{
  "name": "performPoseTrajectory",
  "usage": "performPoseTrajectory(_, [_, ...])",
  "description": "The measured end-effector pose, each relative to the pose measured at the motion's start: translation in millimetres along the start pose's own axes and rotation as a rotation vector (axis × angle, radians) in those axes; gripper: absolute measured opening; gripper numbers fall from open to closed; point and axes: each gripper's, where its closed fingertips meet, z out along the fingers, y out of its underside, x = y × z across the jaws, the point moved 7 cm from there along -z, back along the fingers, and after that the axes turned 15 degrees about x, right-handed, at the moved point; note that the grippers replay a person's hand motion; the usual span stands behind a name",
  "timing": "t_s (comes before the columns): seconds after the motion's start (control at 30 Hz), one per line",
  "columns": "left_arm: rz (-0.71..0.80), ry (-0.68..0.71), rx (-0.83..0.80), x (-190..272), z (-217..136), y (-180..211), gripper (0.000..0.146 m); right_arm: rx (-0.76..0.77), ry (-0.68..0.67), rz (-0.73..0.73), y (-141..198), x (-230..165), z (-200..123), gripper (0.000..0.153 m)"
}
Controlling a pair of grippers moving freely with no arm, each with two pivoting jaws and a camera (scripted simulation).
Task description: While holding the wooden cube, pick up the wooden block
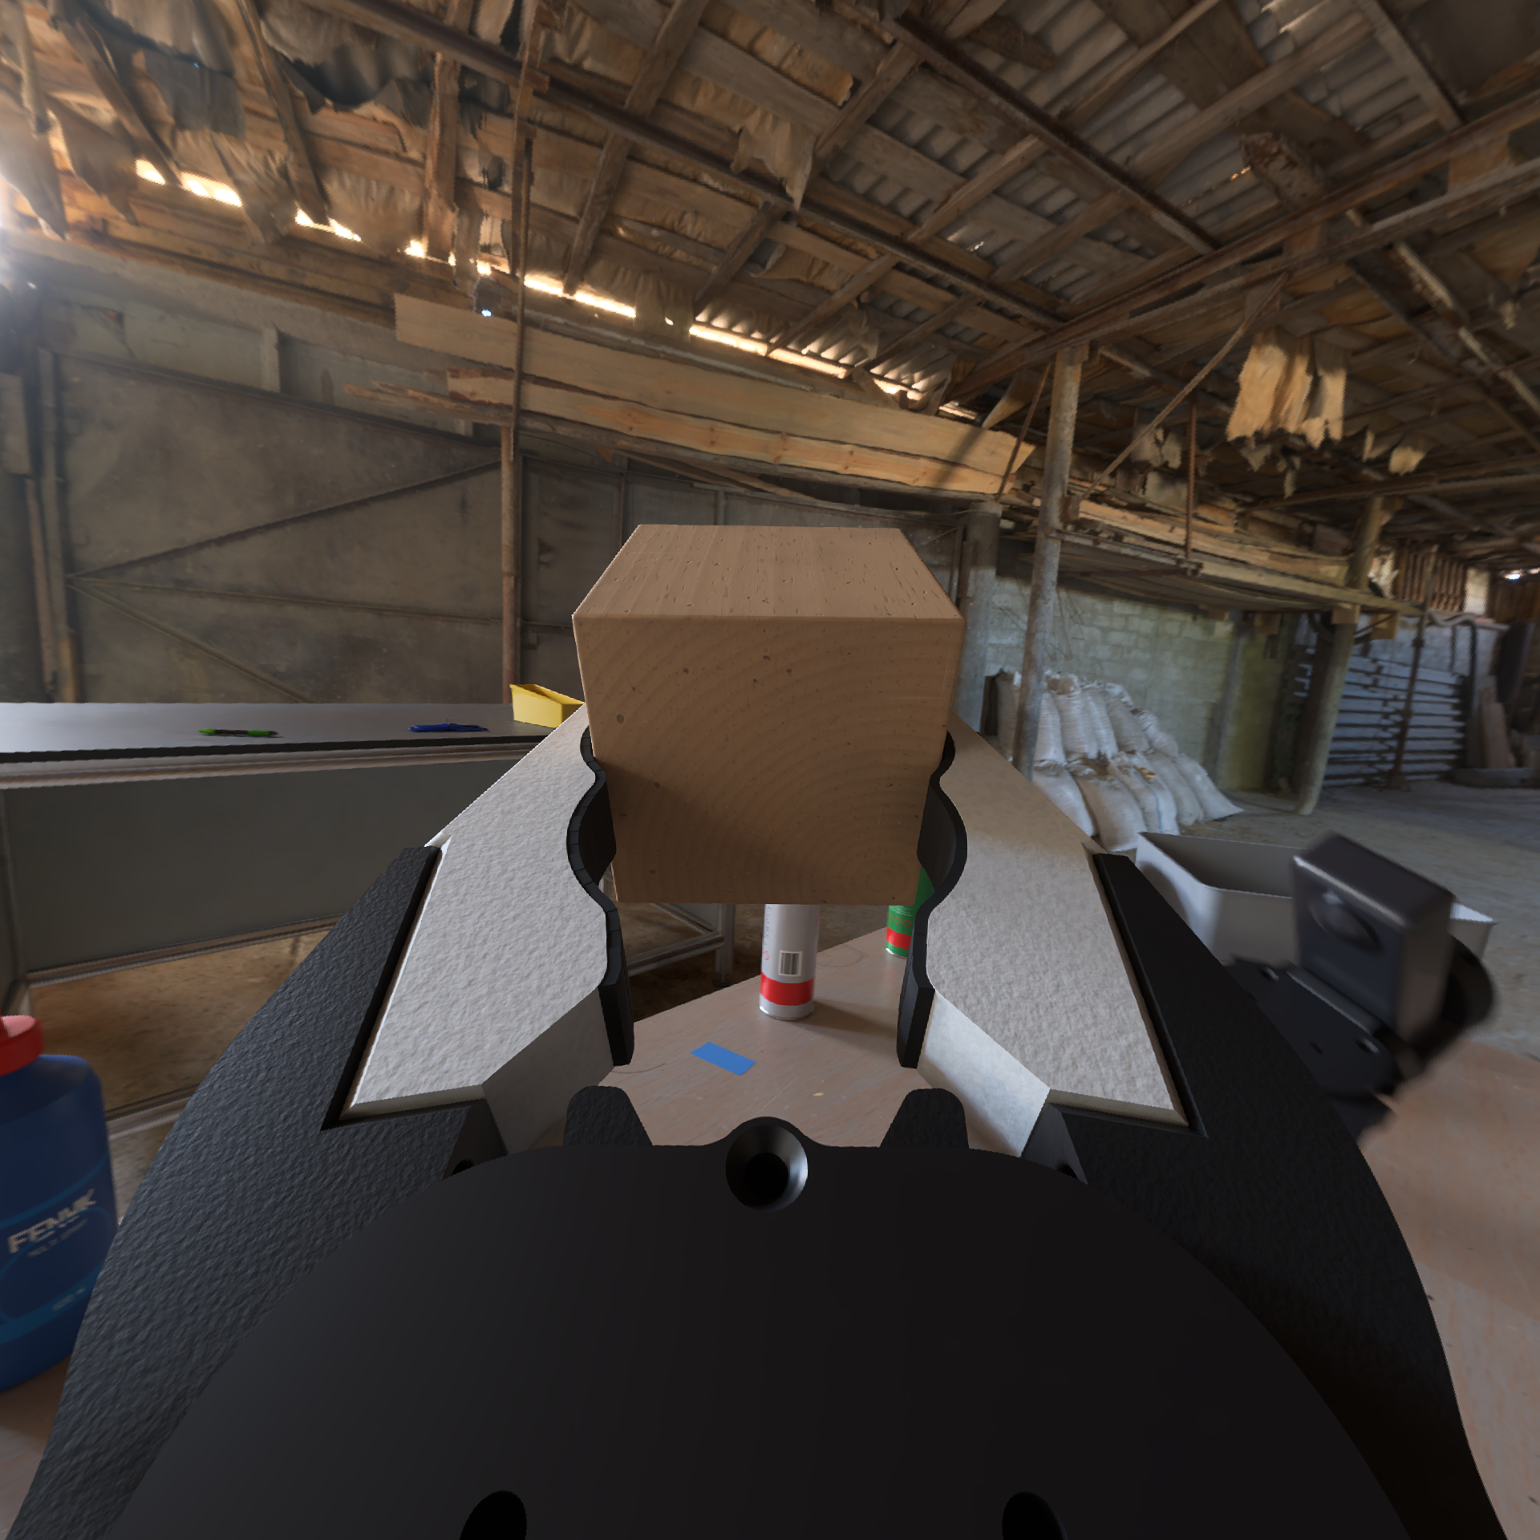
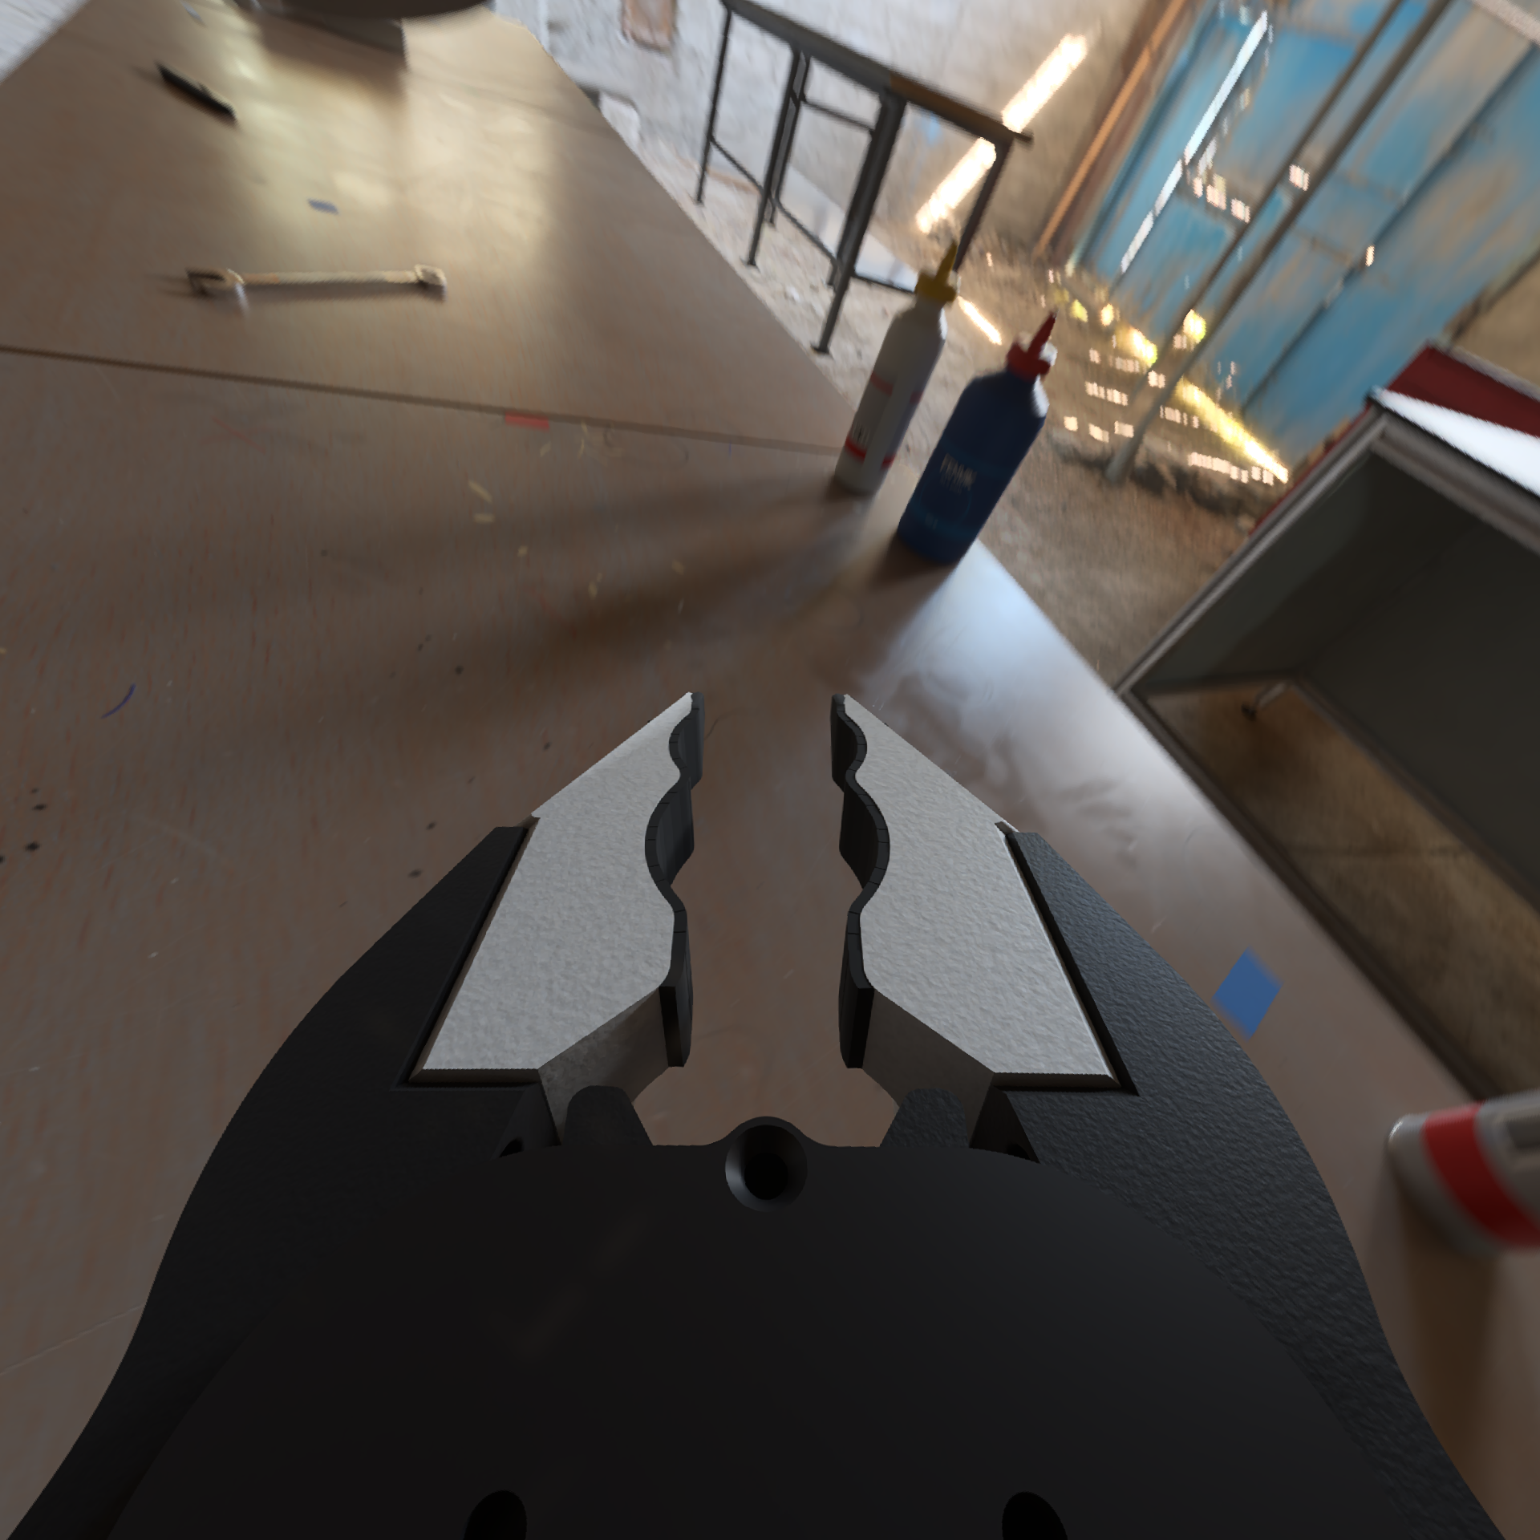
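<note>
My left gripper is shut on the wooden cube, a light-brown cube with visible grain. It holds the cube upright, well above the pale table. My right gripper is open and empty, its fingers a little apart over bare brown tabletop. It also shows blurred at the right of the left wrist view. The wooden block shows in neither view.
A white can with a red band, a green can, a grey bin and a blue bottle stand around. The right wrist view shows a white bottle, a blue bottle, a wrench and the table edge.
</note>
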Motion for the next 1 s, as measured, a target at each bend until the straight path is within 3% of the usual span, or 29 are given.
performPoseTrajectory(0.17, [0.032,0.008,0.0,3,0,-4,0.074,-0.211,0.079,0.073,55,-57,0,0.021])
performPoseTrajectory(0.33, [0.039,0.031,0.002,10,0,-7,0.074,-0.292,0.151,0.242,87,-76,7,0.016])
performPoseTrajectory(0.5, [0.044,0.053,0.0,17,1,-7,0.074,-0.35,0.264,0.238,100,-79,9,0.021])
performPoseTrajectory(1.0, [0.074,0.068,-0.008,24,4,-3,0.074,-0.444,0.278,0.252,113,-80,15,0.015])
